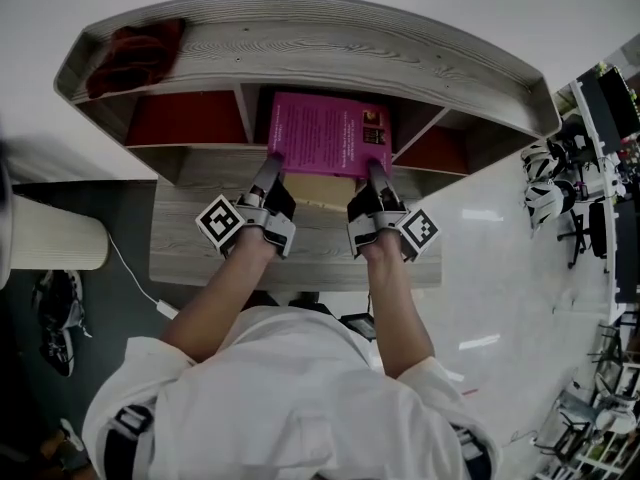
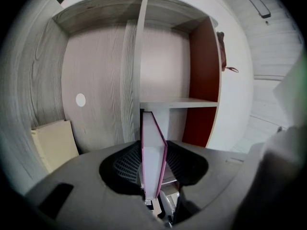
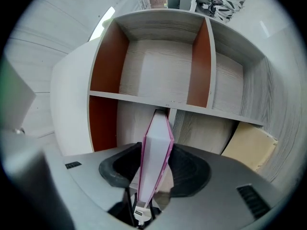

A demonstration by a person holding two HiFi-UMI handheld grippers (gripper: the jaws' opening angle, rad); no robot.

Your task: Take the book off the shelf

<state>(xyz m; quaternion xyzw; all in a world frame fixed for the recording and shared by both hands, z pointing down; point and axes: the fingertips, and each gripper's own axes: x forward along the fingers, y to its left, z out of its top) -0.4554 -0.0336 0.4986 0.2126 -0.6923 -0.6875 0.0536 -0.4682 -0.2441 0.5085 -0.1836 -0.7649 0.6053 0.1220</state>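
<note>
Grip is two-handed: the left tool [image 1: 270,165] and the right tool [image 1: 377,170] are each clamped on the near edge of the magenta hardback book [image 1: 325,133], one toward each near corner, with the black pads pressed against both covers and the white page block showing between them. The book lies flat, cover up, and extends from the tools away from the person toward the grey wood-grain shelf unit with red-brown inner panels [image 1: 330,43]. Its gripped edge runs left to right between the tools, and both hands are equally near. The far edge sits at the mouth of the middle compartment, under the overhang of the shelf top; whether it is fully clear cannot be told. The coming move therefore appears to be a straight, level pull toward the body — both tools together, so the book does not twist against the upright dividers on either side. Below the book a cream flat board [image 1: 318,192] leans in the lower compartment, apart from the tools. A dark red cloth [image 1: 135,53] lies on the shelf top at far left and a white cylinder [image 1: 55,233] stands on the floor at left — neither obstructs the pull.
</note>
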